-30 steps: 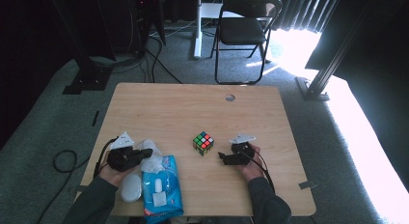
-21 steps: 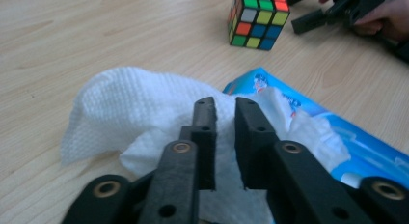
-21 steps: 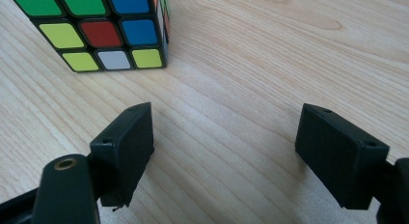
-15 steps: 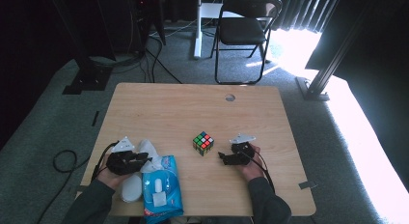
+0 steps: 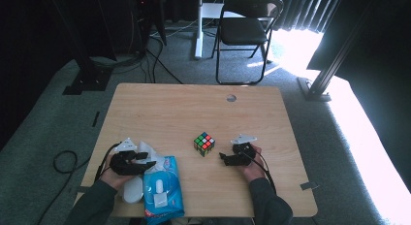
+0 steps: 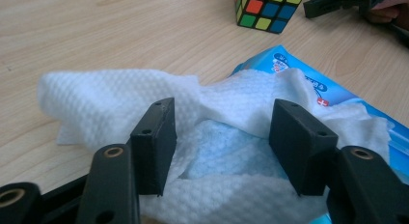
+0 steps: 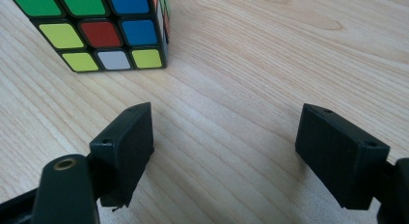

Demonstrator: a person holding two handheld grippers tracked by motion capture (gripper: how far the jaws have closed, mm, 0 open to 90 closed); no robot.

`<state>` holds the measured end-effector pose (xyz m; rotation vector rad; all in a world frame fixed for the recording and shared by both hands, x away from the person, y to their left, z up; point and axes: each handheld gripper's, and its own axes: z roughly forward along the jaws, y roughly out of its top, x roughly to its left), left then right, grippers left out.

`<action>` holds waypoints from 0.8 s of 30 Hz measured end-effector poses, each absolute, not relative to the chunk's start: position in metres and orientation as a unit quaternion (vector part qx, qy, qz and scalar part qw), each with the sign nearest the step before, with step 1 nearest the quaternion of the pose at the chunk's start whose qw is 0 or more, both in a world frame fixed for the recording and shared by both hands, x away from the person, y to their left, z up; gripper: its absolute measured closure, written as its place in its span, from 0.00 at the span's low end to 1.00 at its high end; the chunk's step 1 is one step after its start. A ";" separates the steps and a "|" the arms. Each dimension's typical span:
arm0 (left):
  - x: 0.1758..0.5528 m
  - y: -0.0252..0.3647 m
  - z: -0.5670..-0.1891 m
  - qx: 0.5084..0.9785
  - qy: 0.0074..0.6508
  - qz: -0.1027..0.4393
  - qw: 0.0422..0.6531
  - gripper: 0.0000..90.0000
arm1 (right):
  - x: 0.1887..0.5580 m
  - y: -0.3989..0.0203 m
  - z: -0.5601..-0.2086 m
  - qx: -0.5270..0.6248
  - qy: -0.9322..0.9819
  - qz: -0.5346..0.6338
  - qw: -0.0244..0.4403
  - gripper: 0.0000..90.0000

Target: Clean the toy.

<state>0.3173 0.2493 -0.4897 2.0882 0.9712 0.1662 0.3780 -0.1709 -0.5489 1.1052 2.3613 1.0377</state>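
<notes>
So first the stuff we can't really make out: the blue wipes pack [image 5: 164, 186] runs past the bottom edge in the high view, a pale rounded thing [image 5: 132, 190] beside it sits half under our left forearm and we can't tell what it is, and the print on the pack in the left gripper view is too small to read. The cube [image 7: 96, 28] is cut off by the frame in the right gripper view too. The surface [image 5: 194, 113] is light wood with a small round hole [image 5: 231, 97] near the far edge, sitting on grey carpet with a black folding chair [image 5: 245, 28] behind it, cables on the floor and hard sunlight coming in at the right, which blows out that side. Our left tongs [image 6: 222, 137] have just been opening and now stand spread, with the white wipe [image 6: 120, 89] bunched up between them over the near left corner and the pack, pads not pressing on it. Our right tongs [image 7: 224, 151] are spread over bare wood, nothing between them, with the cube just ahead of them near the middle of the surface. Nothing sits between the cube and either pair of tongs.
</notes>
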 end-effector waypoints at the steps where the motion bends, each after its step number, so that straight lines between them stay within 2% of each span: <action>1: 0.318 0.250 -0.490 0.826 0.387 0.061 0.406 0.46 | 0.378 -0.171 -0.549 0.389 0.830 0.365 0.167 0.23; 4: 0.320 0.252 -0.492 0.823 0.389 0.045 0.411 0.48 | 0.378 -0.171 -0.549 0.388 0.830 0.365 0.167 0.23; 9: 0.321 0.252 -0.491 0.824 0.383 0.026 0.417 0.61 | 0.378 -0.171 -0.549 0.388 0.830 0.365 0.167 0.23; 18: 0.323 0.253 -0.484 0.824 0.386 0.073 0.409 0.92 | 0.378 -0.171 -0.549 0.388 0.830 0.365 0.167 0.23; 24: 0.325 0.250 -0.478 0.822 0.387 0.102 0.406 0.96 | 0.378 -0.171 -0.549 0.388 0.830 0.365 0.167 0.23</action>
